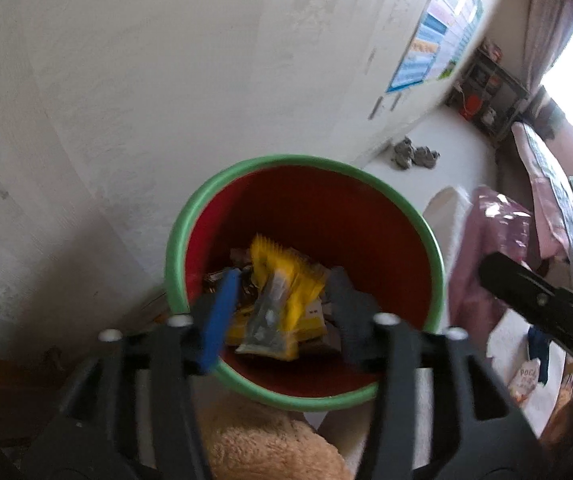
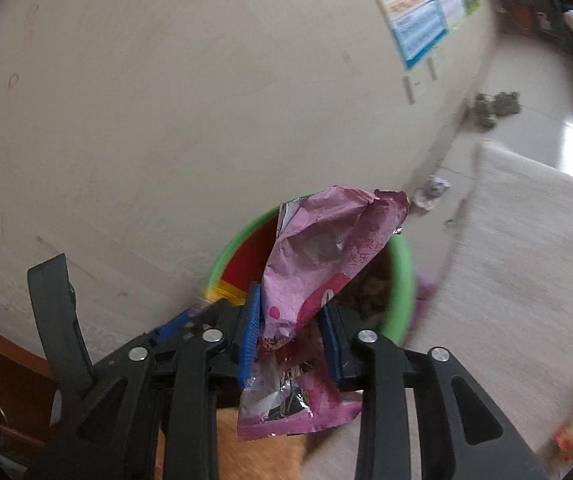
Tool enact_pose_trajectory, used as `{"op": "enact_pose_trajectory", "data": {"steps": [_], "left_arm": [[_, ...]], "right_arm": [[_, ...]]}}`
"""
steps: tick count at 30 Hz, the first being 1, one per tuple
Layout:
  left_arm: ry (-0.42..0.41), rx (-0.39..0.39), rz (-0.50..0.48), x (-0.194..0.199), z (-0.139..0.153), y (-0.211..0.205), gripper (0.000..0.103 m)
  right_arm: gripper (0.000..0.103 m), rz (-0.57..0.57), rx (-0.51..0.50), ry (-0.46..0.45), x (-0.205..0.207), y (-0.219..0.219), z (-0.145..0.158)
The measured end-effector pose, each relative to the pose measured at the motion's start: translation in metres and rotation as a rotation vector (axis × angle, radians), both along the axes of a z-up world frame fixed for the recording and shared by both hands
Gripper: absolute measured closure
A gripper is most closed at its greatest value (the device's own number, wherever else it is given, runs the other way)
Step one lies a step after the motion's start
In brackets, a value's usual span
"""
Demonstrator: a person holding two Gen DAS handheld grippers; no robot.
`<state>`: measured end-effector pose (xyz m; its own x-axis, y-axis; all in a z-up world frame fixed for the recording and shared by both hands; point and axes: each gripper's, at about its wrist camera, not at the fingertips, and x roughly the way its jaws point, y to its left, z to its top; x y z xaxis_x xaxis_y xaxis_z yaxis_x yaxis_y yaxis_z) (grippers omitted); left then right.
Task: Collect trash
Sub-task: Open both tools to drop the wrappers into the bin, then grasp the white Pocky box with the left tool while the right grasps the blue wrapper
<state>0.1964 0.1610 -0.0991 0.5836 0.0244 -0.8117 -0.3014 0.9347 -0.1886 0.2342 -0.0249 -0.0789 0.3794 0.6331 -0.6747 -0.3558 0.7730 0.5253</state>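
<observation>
Both claws gape: pink wrapper [image 2: 318, 280] stands lengthwise between the right claw [image 2: 292, 332] pads, over the bin [image 2: 402, 280].

One bin [image 1: 174, 248] is standing by the wall [image 1: 126, 100], red inside with a green rim. One yellow wrapper [image 1: 286, 280] is lying inside the bin on top of other scraps (too jumbled and blurred to count). One pink wrapper [image 2: 318, 264] is hanging over the bin's rim. Two grippers are showing over the bin: the left one [image 1: 284, 312] and the right one [image 2: 292, 340]. One poster [image 1: 438, 28] is hanging on the wall beyond the bin. One crumpled paper ball [image 2: 430, 192] is lying on the floor past the bin.
</observation>
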Motion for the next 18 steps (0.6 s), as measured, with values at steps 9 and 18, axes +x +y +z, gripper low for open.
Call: {"op": "enact_pose_trajectory", "data": {"steps": [9, 18], "left_arm": [[0.008, -0.010, 0.036, -0.009, -0.003, -0.001, 0.044], [0.009, -0.039, -0.106, -0.008, -0.004, -0.062, 0.043]], "right_arm": [[0.046, -0.080, -0.027, -0.036, -0.011, -0.047, -0.001], [0.037, -0.498, -0.475, -0.070, -0.023, -0.235, -0.022]]}}
